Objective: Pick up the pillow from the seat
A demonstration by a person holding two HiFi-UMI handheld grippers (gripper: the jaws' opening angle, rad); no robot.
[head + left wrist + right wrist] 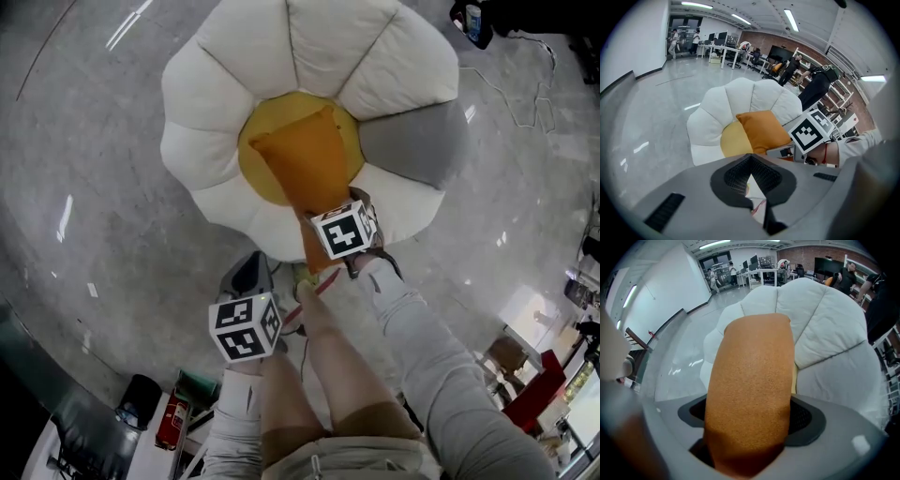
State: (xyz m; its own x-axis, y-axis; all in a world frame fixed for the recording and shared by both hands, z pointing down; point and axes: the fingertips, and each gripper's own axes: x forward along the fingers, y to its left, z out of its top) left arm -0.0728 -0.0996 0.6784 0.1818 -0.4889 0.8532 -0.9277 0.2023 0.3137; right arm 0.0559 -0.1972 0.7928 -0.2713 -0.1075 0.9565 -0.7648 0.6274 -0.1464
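Note:
An orange pillow point(305, 164) lies across the yellow middle of a flower-shaped seat point(234, 56), which has white petals and one grey one. My right gripper point(319, 223) is shut on the pillow's near corner at the seat's front edge. In the right gripper view the pillow point(750, 380) fills the space between the jaws of my right gripper point(747, 425). Whether its far end still rests on the seat point(825, 310) I cannot tell. My left gripper point(253, 274) hangs back by the person's legs, shut and empty. The left gripper point(750, 160) looks toward the pillow point(761, 131) and seat point(712, 122).
Polished grey floor surrounds the seat. The person's bare legs point(328, 375) stand just in front of it. A cable point(530, 89) runs over the floor at the upper right. A red object point(172, 422) and dark gear sit at the lower left. Desks and people point(787, 70) are far behind.

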